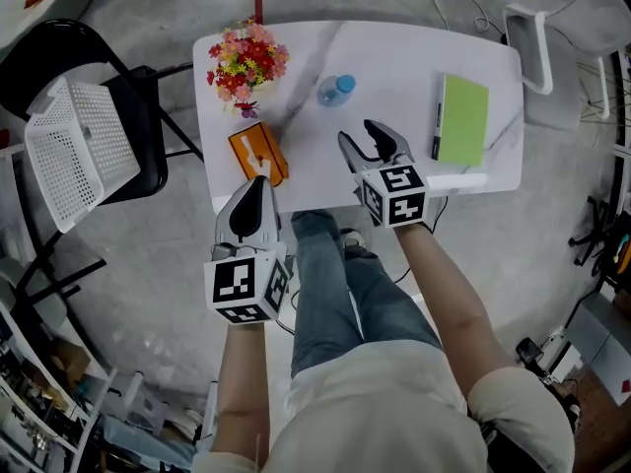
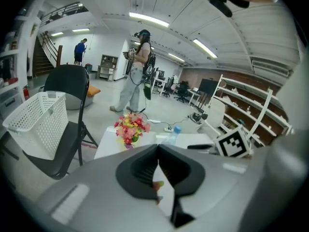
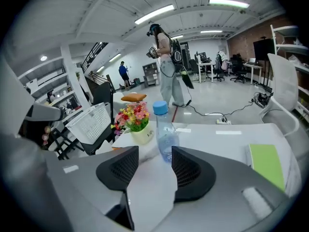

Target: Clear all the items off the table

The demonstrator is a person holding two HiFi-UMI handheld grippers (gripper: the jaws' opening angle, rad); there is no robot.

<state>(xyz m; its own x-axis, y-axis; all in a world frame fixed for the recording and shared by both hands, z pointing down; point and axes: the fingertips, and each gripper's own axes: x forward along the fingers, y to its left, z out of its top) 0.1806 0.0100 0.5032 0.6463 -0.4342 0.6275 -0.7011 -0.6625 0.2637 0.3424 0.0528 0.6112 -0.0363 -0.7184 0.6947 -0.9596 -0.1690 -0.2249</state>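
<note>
On the white table [image 1: 394, 62] stand a pot of flowers [image 1: 246, 62], a clear water bottle [image 1: 335, 90] with a blue cap, an orange tissue box [image 1: 258, 154] and a green notebook [image 1: 463, 118] with a black pen [image 1: 437, 131] beside it. My left gripper [image 1: 256, 183] is shut and empty, at the table's near left edge just short of the orange box. My right gripper [image 1: 363, 144] hangs open over the near edge with nothing between its fingers. In the right gripper view the bottle [image 3: 165, 134] stands beyond the jaws [image 3: 153, 154], apart from them.
A white mesh basket [image 1: 79, 146] rests on a black chair [image 1: 148, 126] left of the table. A white chair [image 1: 537, 42] stands at the back right. A person [image 2: 137, 69] stands on the floor beyond the table. My legs are at the near edge.
</note>
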